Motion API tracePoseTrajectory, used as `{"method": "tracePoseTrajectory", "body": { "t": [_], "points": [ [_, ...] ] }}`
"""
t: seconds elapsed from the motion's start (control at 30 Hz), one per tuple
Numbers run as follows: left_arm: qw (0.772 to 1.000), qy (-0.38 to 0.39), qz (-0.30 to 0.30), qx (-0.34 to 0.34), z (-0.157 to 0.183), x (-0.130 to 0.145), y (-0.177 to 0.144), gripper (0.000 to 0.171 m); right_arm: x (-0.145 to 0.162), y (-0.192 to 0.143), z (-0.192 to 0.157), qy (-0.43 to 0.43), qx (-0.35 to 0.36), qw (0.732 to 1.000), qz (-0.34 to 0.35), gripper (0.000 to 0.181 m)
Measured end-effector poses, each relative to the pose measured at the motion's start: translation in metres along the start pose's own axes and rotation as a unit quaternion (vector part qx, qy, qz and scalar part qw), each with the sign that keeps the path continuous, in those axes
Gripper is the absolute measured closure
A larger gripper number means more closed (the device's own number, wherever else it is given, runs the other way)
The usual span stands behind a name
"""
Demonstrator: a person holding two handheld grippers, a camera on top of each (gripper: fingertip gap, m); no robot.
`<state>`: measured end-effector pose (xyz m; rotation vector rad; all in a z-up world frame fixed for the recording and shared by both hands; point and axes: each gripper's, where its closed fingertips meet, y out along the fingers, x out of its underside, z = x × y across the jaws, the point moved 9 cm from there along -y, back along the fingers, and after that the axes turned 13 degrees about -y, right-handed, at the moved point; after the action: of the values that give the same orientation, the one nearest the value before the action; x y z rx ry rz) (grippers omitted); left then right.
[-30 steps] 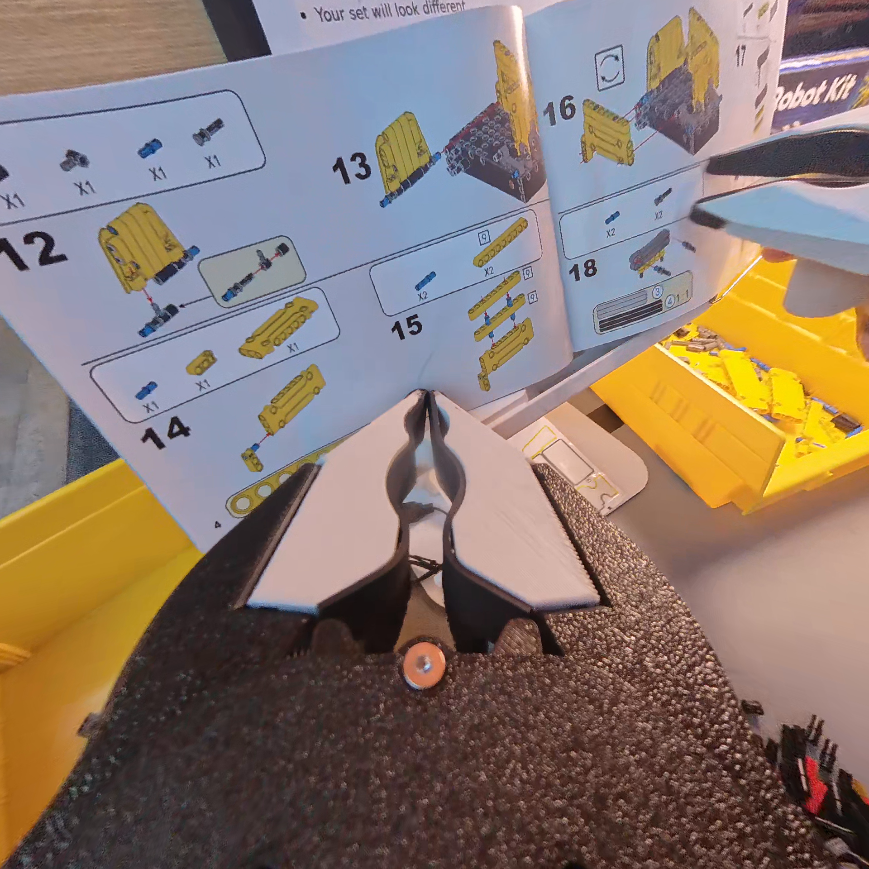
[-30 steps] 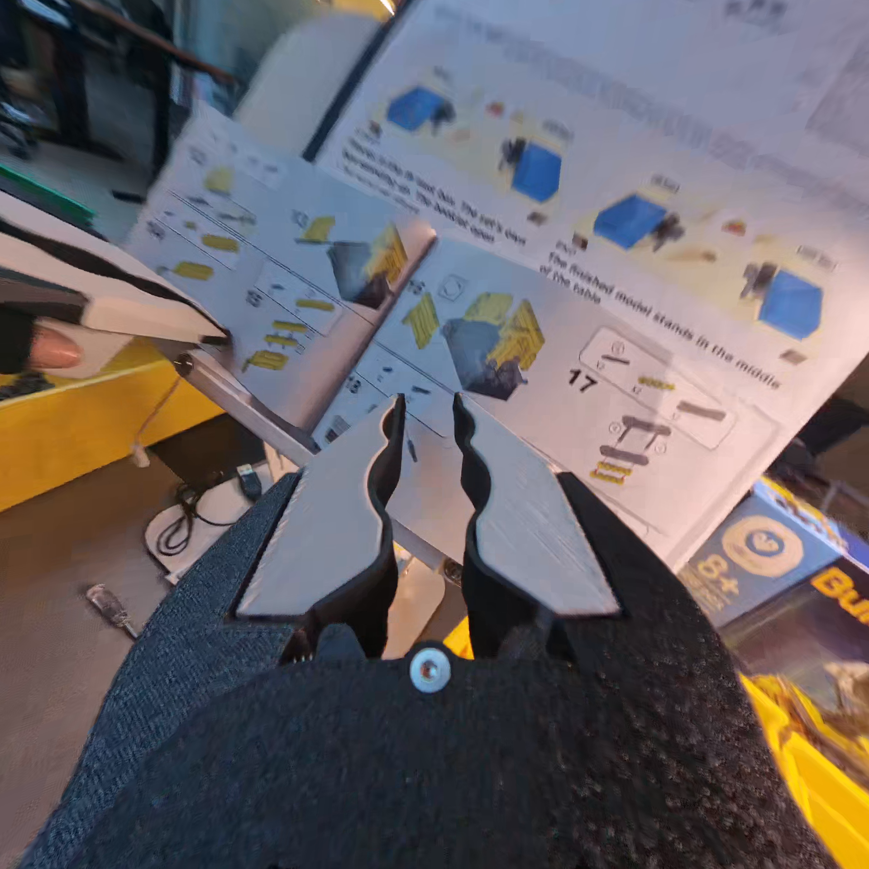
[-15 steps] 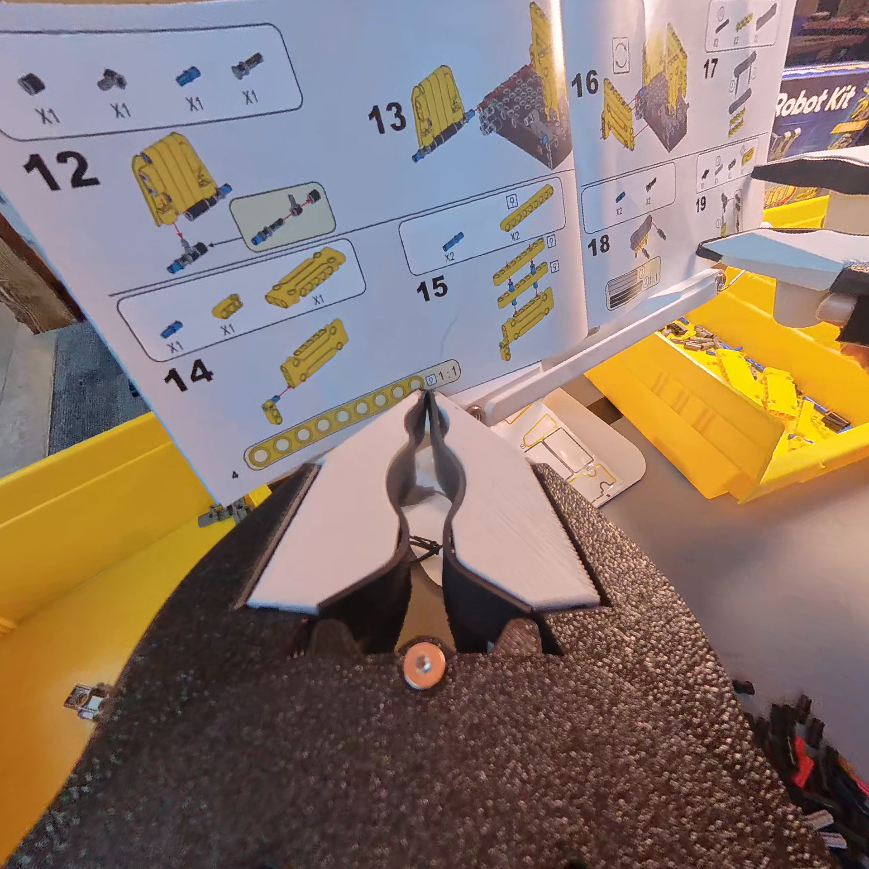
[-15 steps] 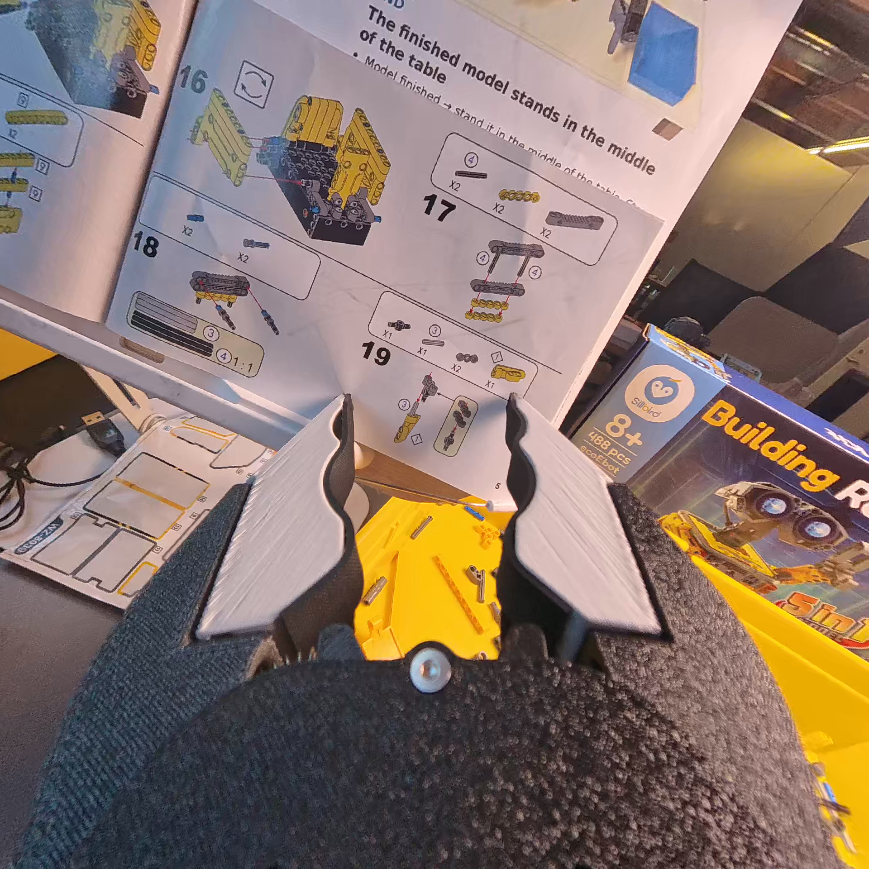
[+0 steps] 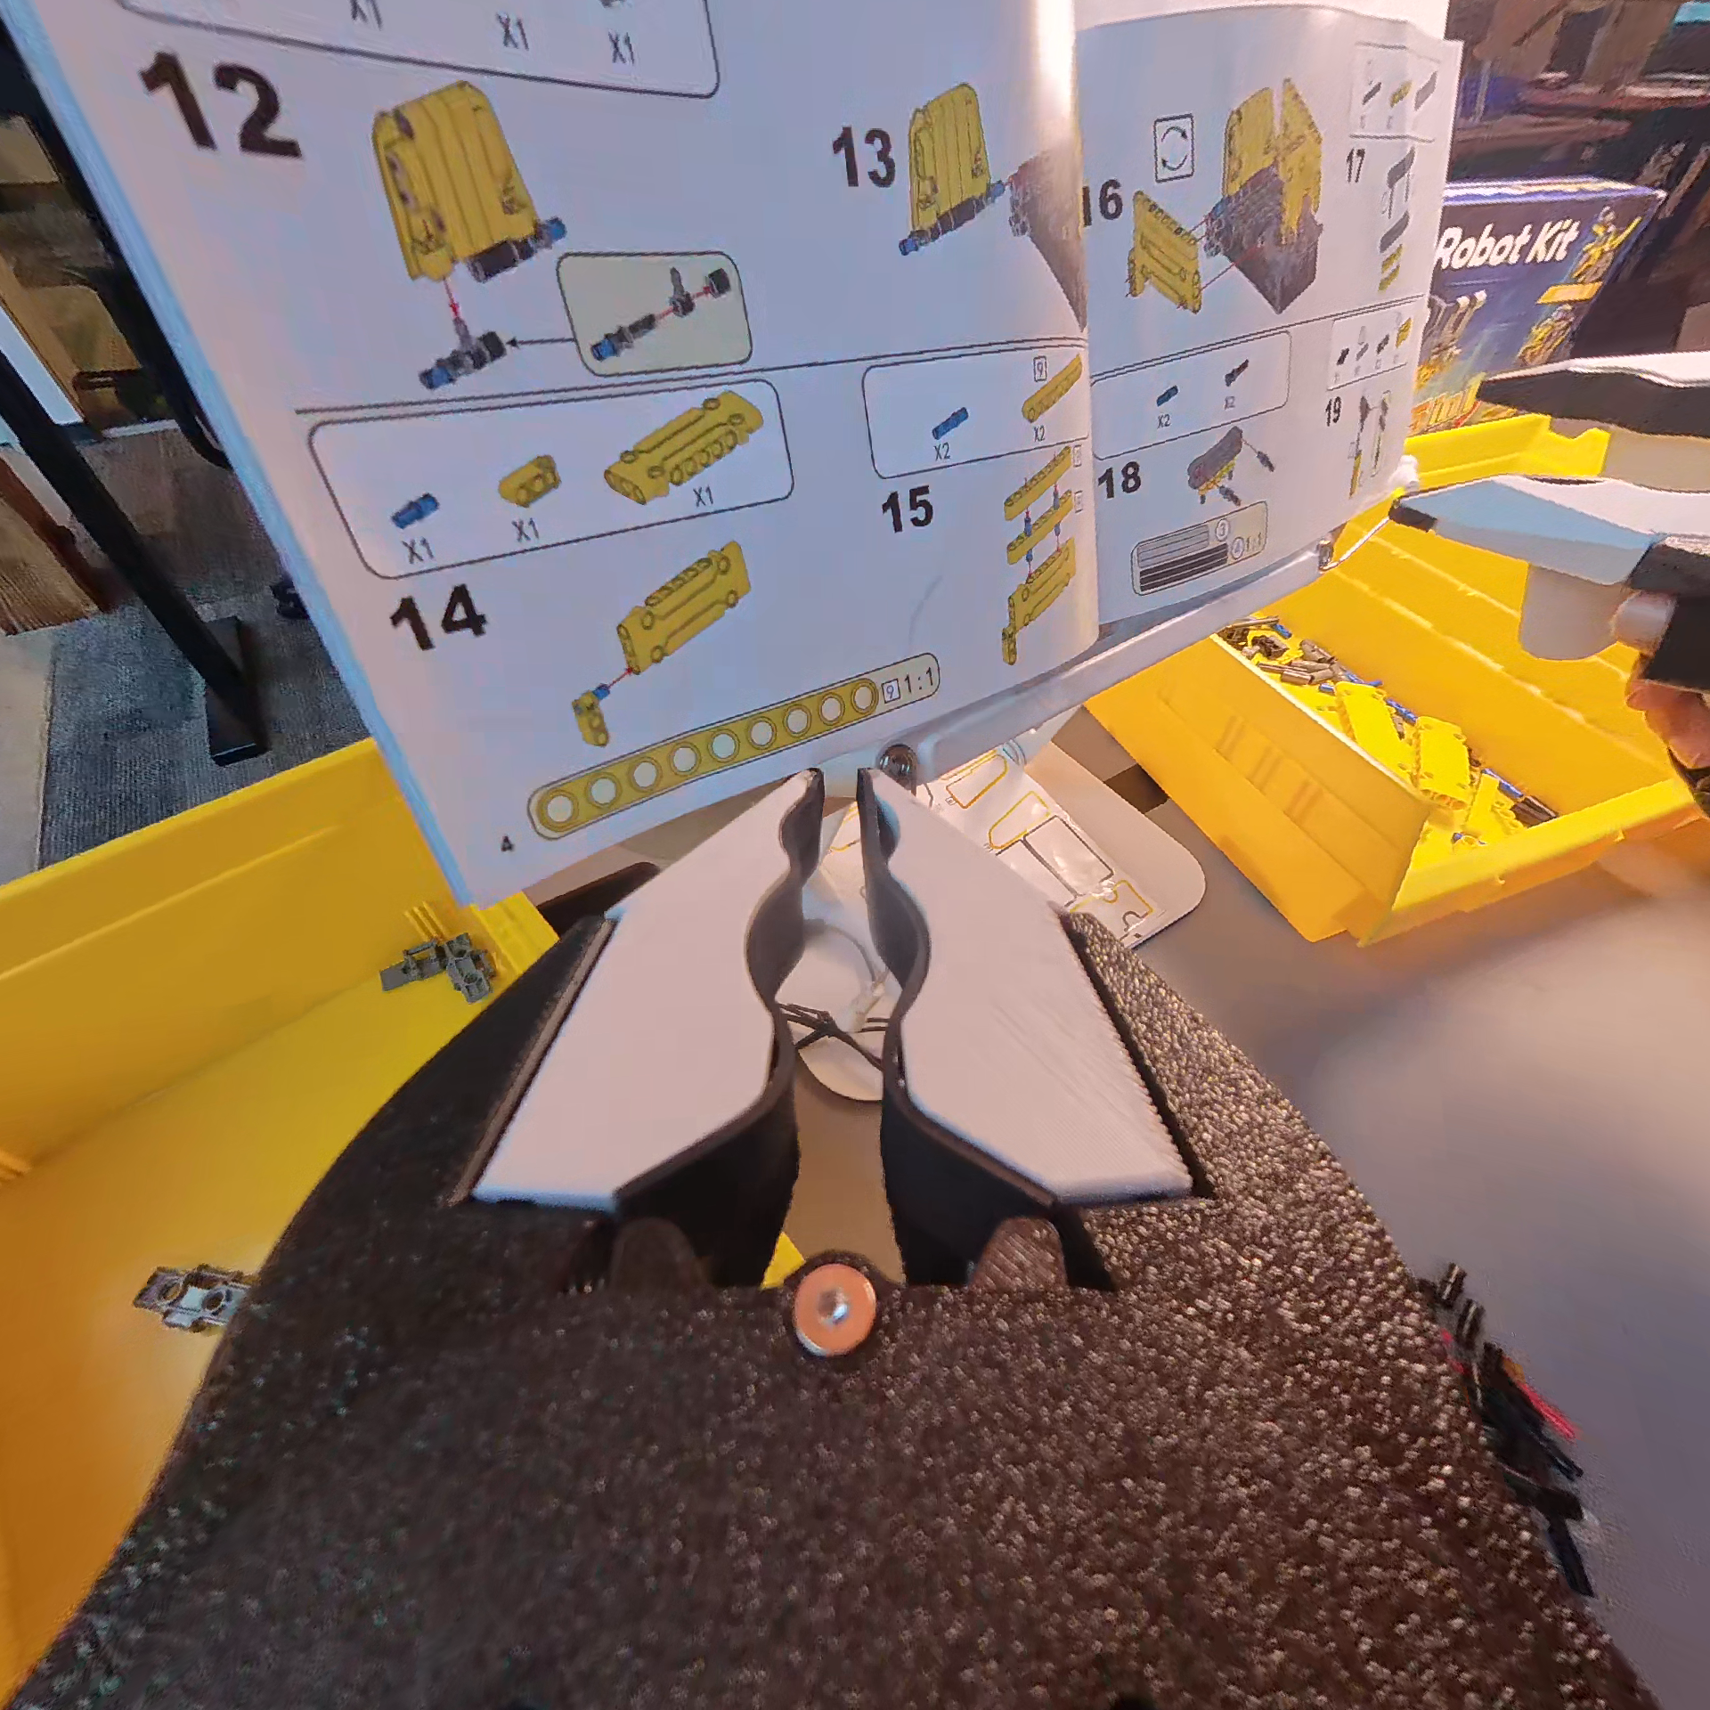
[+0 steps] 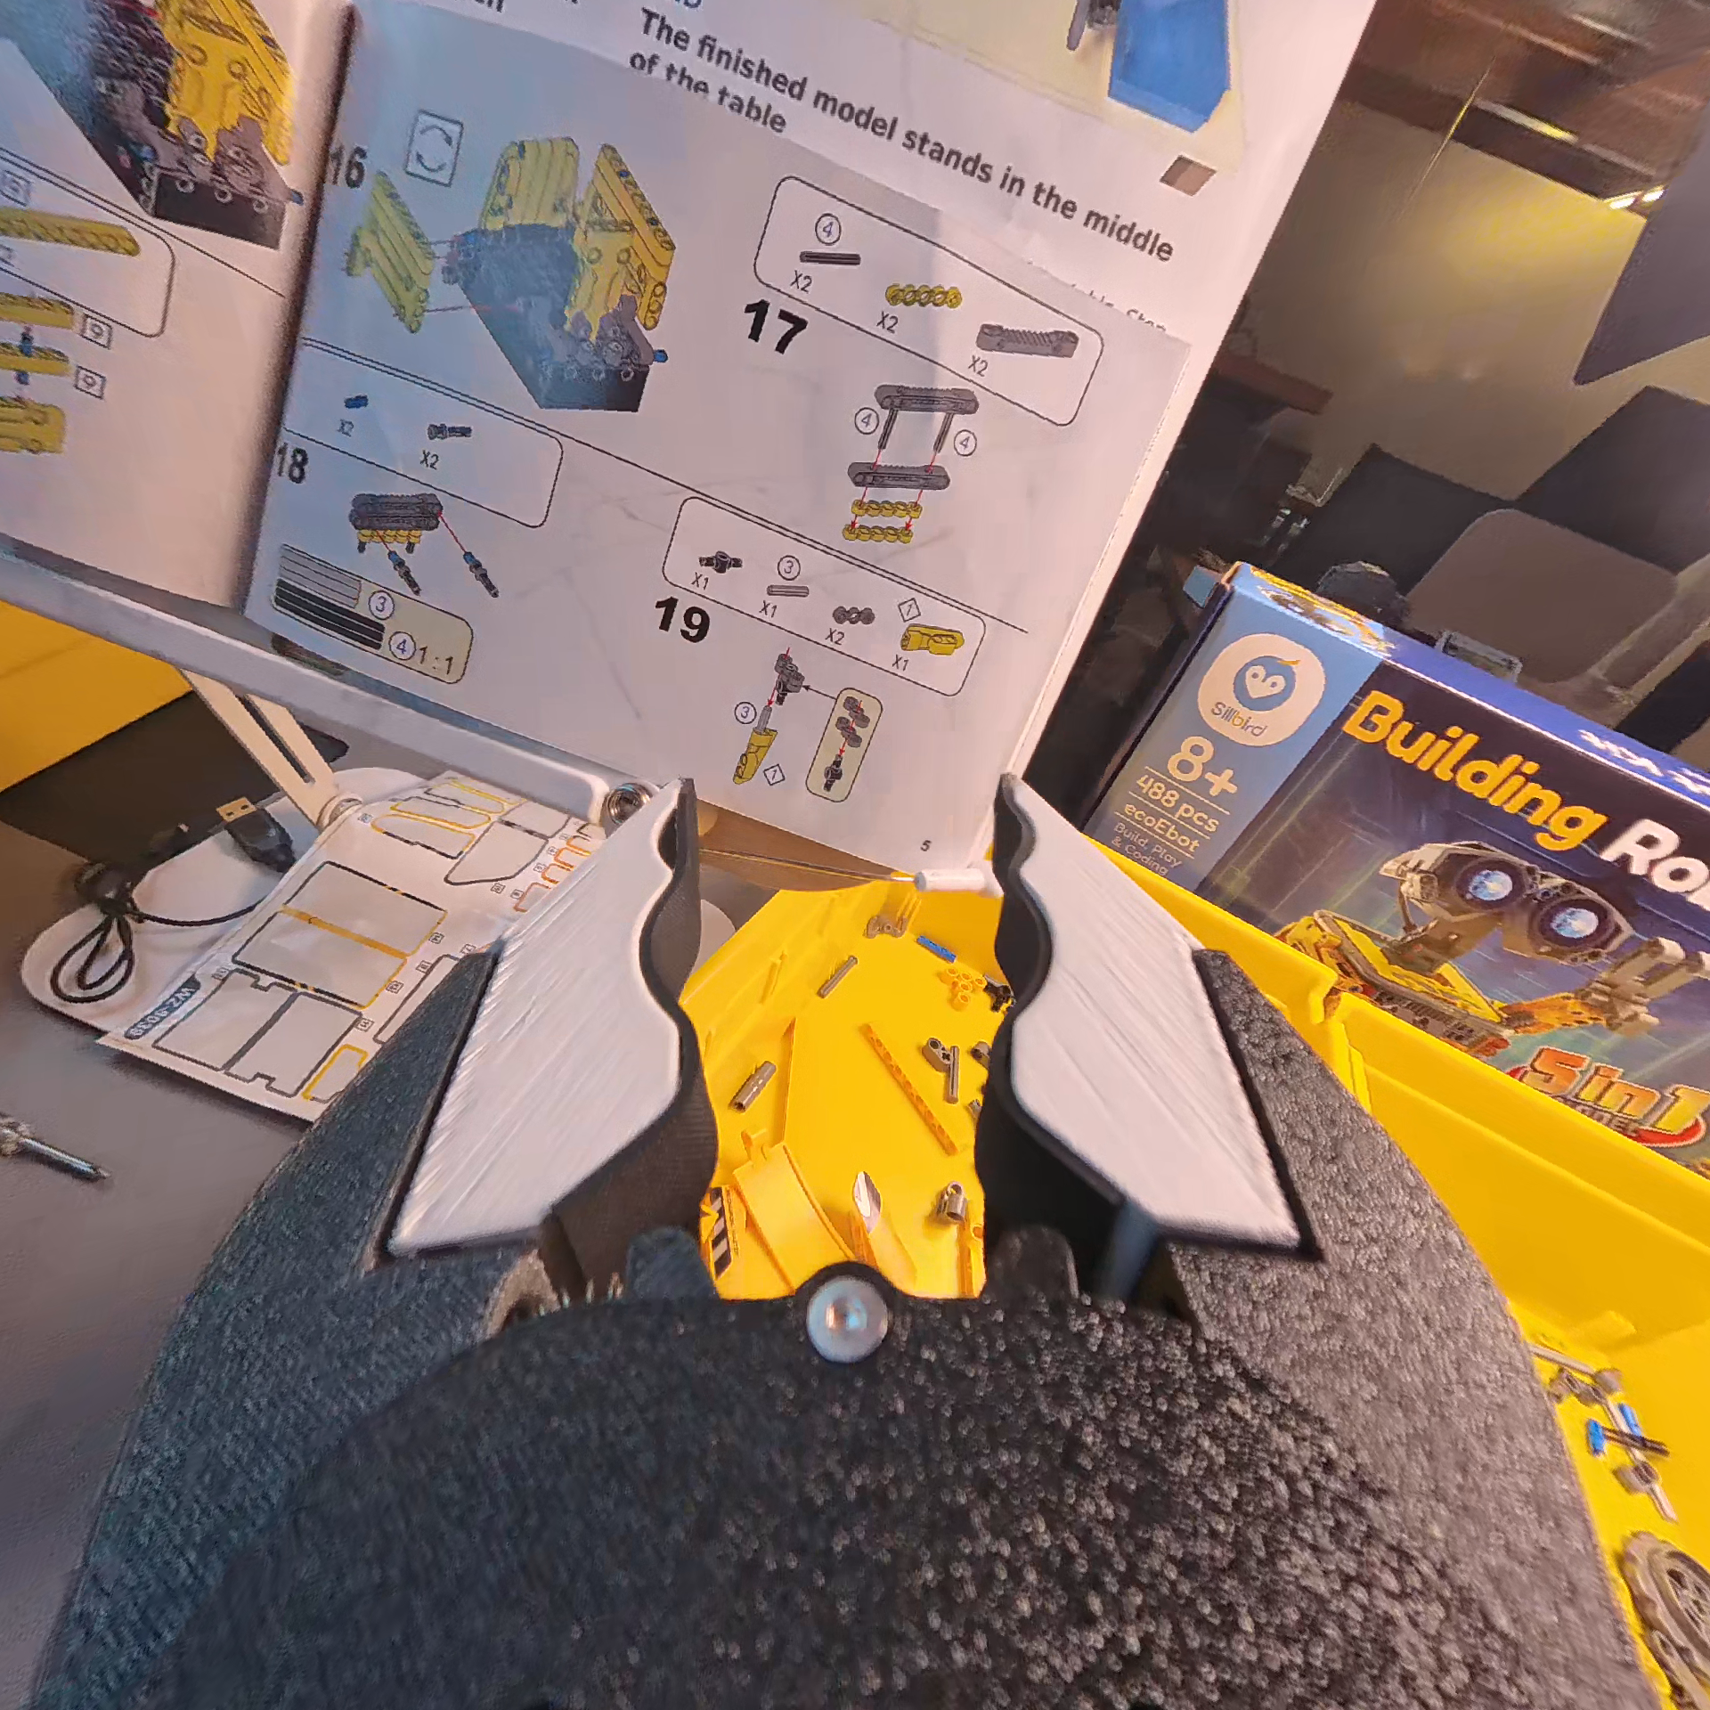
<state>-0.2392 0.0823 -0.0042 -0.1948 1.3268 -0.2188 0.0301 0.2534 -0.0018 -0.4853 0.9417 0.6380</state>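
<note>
Yellow bins (image 6: 1443, 1194), a white booklet (image 5: 648, 481) with yellow diagrams, a blue box (image 6: 1443, 833), grey-and-black ridged tongs (image 6: 837, 814).

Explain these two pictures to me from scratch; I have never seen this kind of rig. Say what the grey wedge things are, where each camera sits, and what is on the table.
There is no robot here. A person holds a two-finger tool in each hand, and each carries a camera looking along its fingers. The left hand-held gripper is almost closed and holds nothing. The right hand-held gripper is wide open, also empty, above a yellow tray of small building parts. An open instruction booklet leans on a white stand. A blue kit box stands behind the tray.
</note>
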Motion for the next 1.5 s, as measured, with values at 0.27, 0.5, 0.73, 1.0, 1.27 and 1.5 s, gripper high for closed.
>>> {"method": "tracePoseTrajectory", "body": {
  "t": [0.27, 0.5, 0.73, 1.0, 1.27, 1.5],
  "points": [
    [0.993, -0.100, 0.014, 0.058, 0.012, -0.001, -0.011, 0.161, 0.010, -0.023, -0.001, 0.042, -0.011, 0.999, 0.022, 0.125],
    [0.959, -0.252, 0.036, 0.123, 0.010, 0.005, -0.006, 0.156, -0.045, -0.012, -0.040, -0.038, -0.076, 0.986, 0.140, 0.150],
    [0.961, -0.240, 0.073, 0.117, 0.031, 0.012, -0.013, 0.157, -0.073, 0.052, -0.094, -0.108, -0.012, 0.994, 0.032, 0.095],
    [0.995, -0.080, 0.039, 0.053, 0.052, -0.015, -0.002, 0.154, -0.067, 0.055, -0.100, -0.110, -0.008, 0.992, 0.053, 0.085],
    [0.956, 0.202, -0.137, -0.165, 0.025, 0.048, 0.033, 0.147, -0.066, 0.053, -0.095, -0.117, -0.032, 0.991, 0.051, 0.088],
    [0.858, 0.422, -0.122, -0.265, 0.015, 0.032, 0.010, 0.171, -0.066, 0.053, -0.096, -0.114, -0.029, 0.992, 0.043, 0.089]
  ]
}}
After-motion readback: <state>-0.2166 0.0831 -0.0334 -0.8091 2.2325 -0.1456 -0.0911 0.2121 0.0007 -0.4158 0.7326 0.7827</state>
